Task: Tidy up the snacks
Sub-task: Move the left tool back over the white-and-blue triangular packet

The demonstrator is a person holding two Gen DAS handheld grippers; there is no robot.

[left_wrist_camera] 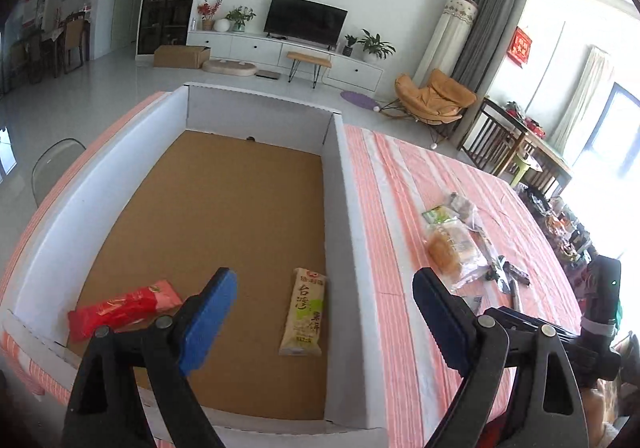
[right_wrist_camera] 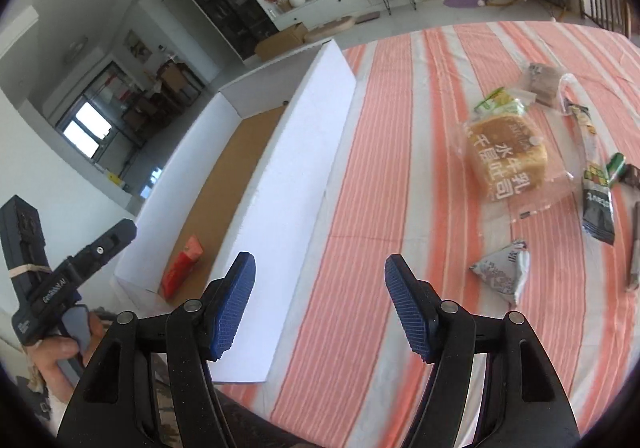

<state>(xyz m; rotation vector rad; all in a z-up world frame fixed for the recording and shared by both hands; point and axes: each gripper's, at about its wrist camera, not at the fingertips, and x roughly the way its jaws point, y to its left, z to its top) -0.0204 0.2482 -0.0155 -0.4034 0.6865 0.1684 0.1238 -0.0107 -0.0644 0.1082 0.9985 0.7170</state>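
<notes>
A white box [left_wrist_camera: 352,208] with a brown floor is seen on a striped cloth [left_wrist_camera: 400,184]. Inside it, at the near left, a red packet [left_wrist_camera: 124,308] is laid flat, and more to the right a beige packet [left_wrist_camera: 306,312] is laid near the right wall. The left gripper [left_wrist_camera: 324,316] is held above the near end of the box with its jaws spread wide and nothing between the pads. The red packet is found just left of its left finger [left_wrist_camera: 210,322]; the beige packet is seen in the gap between the two fingers, lower than them and not touched.

To the right of the box, the other snacks are spread on the cloth: a bread bag [right_wrist_camera: 506,158], a grey triangular pack [right_wrist_camera: 502,272] nearer to the camera, and several long dark packets [right_wrist_camera: 596,204] at the far right. The right gripper [right_wrist_camera: 320,306] is held over the cloth beside the outer wall of the box, jaws apart and empty. The triangular pack is located just right of its right finger [right_wrist_camera: 410,318], and the bread bag is well ahead, to the right. A hand [right_wrist_camera: 56,352] on the left tool is seen at the left edge of the right wrist view.
</notes>
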